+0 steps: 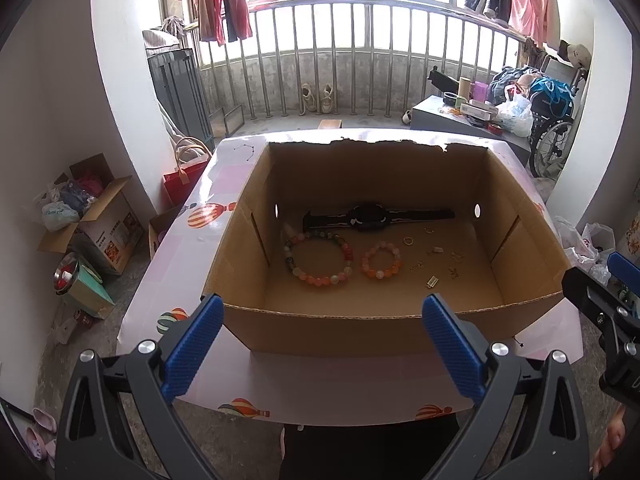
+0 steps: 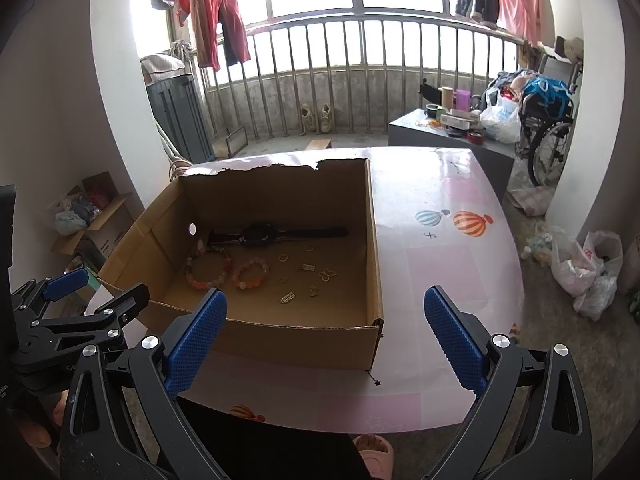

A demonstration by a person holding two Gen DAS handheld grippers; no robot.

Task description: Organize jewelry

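Observation:
An open cardboard box (image 1: pixel 360 332) (image 2: pixel 300 340) stands on the pink table (image 1: pixel 224 176) (image 2: pixel 440 280). Inside lie a black watch (image 1: pixel 368 218) (image 2: pixel 260 234), a large bead bracelet (image 1: pixel 318 258) (image 2: pixel 209 267), a small orange-pink bracelet (image 1: pixel 381 266) (image 2: pixel 251 273), and several small gold rings and charms (image 1: pixel 432 260) (image 2: pixel 308 276). My left gripper (image 1: pixel 322 316) is open and empty, just in front of the box's near wall. My right gripper (image 2: pixel 326 308) is open and empty, over the box's front right corner. Each gripper shows at the edge of the other's view.
The table's right half (image 2: pixel 460 240) carries only balloon prints. Cardboard boxes and bags (image 1: pixel 88 216) sit on the floor at left, plastic bags (image 2: pixel 584 264) at right. A grey cabinet with clutter (image 2: pixel 452 128) and a wheelchair (image 2: pixel 548 140) stand behind.

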